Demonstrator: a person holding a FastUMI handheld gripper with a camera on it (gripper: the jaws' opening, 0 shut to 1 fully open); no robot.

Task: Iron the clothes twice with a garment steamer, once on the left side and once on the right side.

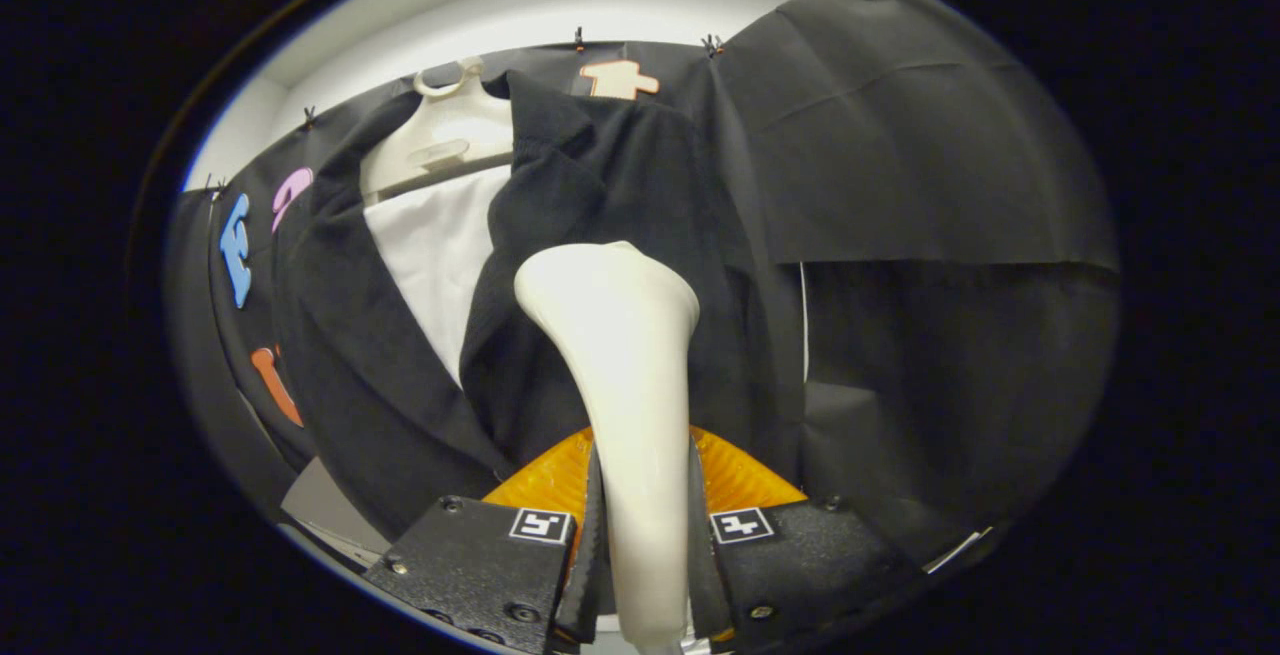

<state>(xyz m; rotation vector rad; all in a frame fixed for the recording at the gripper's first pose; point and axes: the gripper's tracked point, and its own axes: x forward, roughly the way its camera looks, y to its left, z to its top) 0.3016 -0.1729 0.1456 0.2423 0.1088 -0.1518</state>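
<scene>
A white garment steamer (pixel 625 375) stands upright between my fingers, and my gripper (pixel 645 525) is shut on its handle. Its wide head reaches up against the right front panel of a black jacket (pixel 620 185). The jacket hangs on a cream hanger (pixel 445 135) over a white shirt (pixel 440 255), just beyond the fingers. The steamer head covers part of the right panel below the lapel. The jacket's left panel (pixel 350 335) hangs free to the left of the steamer.
Black cloth of the booth wall (pixel 900 135) hangs behind and to the right of the jacket. A pale wall band (pixel 560 5) runs above it. A grey flat surface (pixel 320 510) shows low on the left, under the jacket's hem.
</scene>
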